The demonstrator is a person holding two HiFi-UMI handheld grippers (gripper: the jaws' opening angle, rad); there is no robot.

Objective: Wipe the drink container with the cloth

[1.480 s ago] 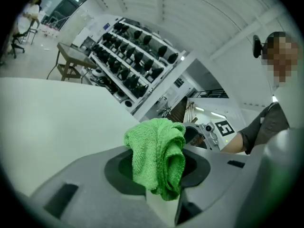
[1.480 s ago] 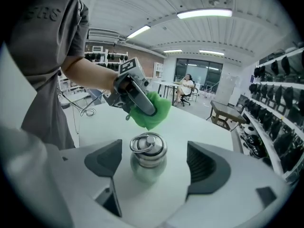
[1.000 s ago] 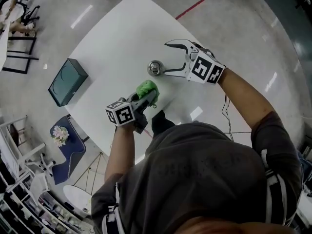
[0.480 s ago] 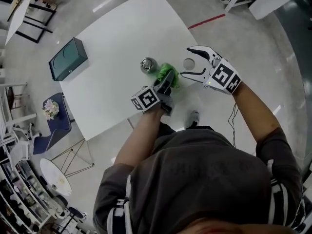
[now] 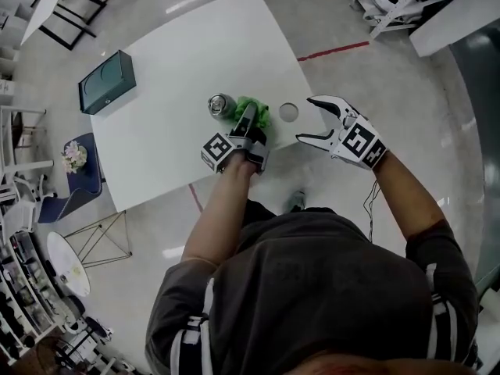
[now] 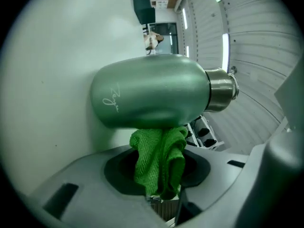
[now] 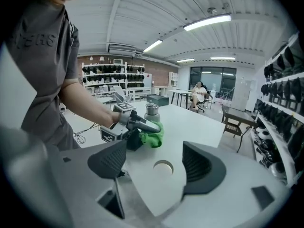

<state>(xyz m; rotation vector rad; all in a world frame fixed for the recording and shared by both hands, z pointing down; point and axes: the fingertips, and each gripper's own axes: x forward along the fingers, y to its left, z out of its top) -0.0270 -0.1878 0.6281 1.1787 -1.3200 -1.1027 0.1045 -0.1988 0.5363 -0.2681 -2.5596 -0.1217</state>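
Nearest: left gripper, in over the near edge of the white table, jaws clamped on a wad of green cloth. The front of the wad touches the side wall of the green metal bottle, which stands upright close to that near edge, steel top on. Reads as the start of the wipe proper: contact made, wall not yet worked over. Next move calls for rubbing the wad around or along the wall with light pressure. The bottle is unbraced, so a hard push could slide or tip it. Right gripper is off to the side at the table's corner, jaws wide, just eased in slightly, nothing between them; free to steady the bottle. Round hole in the tabletop lies just ahead of it. Beyond the bottle: broad bare tabletop, with a dark green box well apart at the far left edge.
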